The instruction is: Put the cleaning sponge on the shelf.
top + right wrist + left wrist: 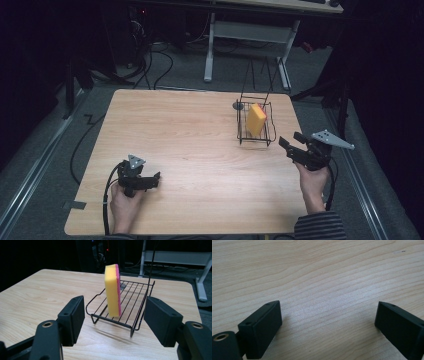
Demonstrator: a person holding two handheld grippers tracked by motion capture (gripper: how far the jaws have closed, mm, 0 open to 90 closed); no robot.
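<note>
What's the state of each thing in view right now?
sponge: upright on its edge in the rack, not gripped
wire rack: upright on the table, apart from both grippers
left hand-held gripper: open, nothing between its jaws
right hand-held gripper: open, short of the rack

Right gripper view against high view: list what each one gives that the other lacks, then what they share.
The right gripper view alone gives the pink backing layer on the yellow rectangular sponge, which stands on edge in the black wire rack, and the gap between the right gripper jaws, which stand apart with nothing between them.

The high view alone gives the left gripper low at the near left, both hands, the striped sleeve and the small dark disc beside the rack.

Shared: sponge, rack, light wooden table, right gripper.
</note>
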